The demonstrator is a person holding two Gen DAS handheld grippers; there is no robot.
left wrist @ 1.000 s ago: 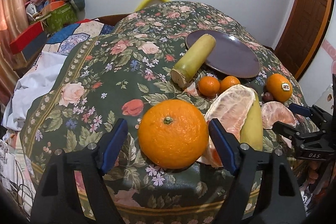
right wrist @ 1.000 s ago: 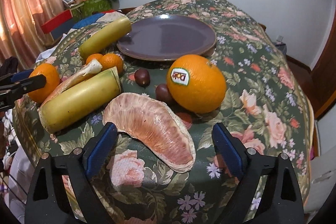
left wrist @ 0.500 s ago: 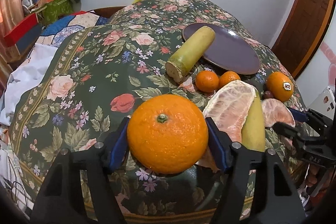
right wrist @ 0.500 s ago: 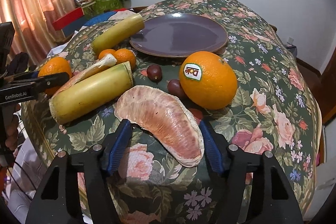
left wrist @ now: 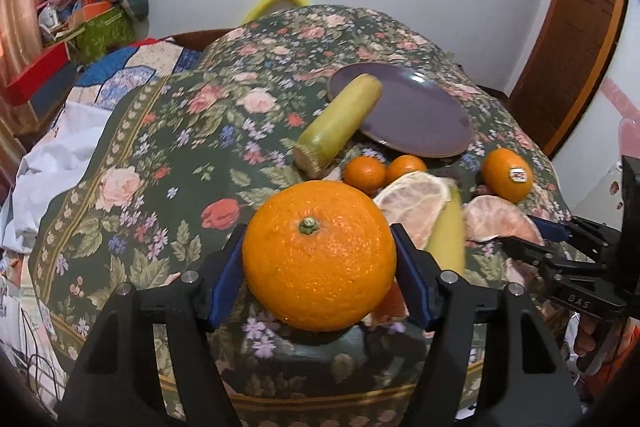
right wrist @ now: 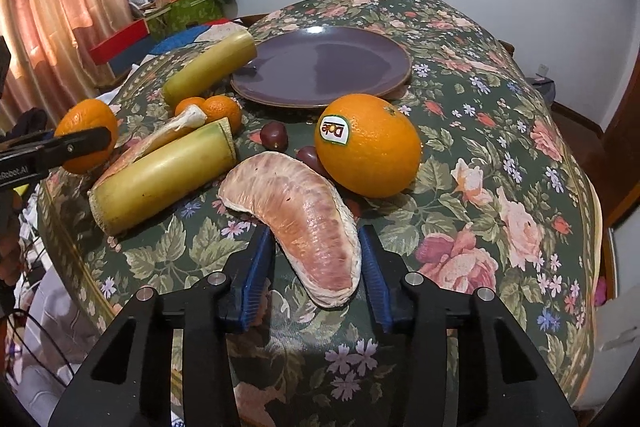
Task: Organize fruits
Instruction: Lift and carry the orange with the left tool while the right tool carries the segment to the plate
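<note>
My left gripper (left wrist: 318,259) is shut on a large orange (left wrist: 319,255) and holds it just above the floral tablecloth; it also shows in the right wrist view (right wrist: 86,135). My right gripper (right wrist: 316,263) is shut on a peeled pomelo segment (right wrist: 304,219) that lies on the cloth. An empty purple plate (right wrist: 320,67) sits behind the fruit, also in the left wrist view (left wrist: 412,115). A second orange with a sticker (right wrist: 368,145) sits just right of the pomelo segment.
Two sugarcane pieces (right wrist: 160,175) (right wrist: 210,67), two small mandarins (right wrist: 218,109), two dark round fruits (right wrist: 274,135) and another pomelo segment (left wrist: 416,203) lie left of the plate. The table edge is close in front. Bedding and boxes (left wrist: 80,31) are at left.
Both grippers closed: the left onto the large orange, the right onto the pomelo segment. The left gripper has lifted the orange slightly.
</note>
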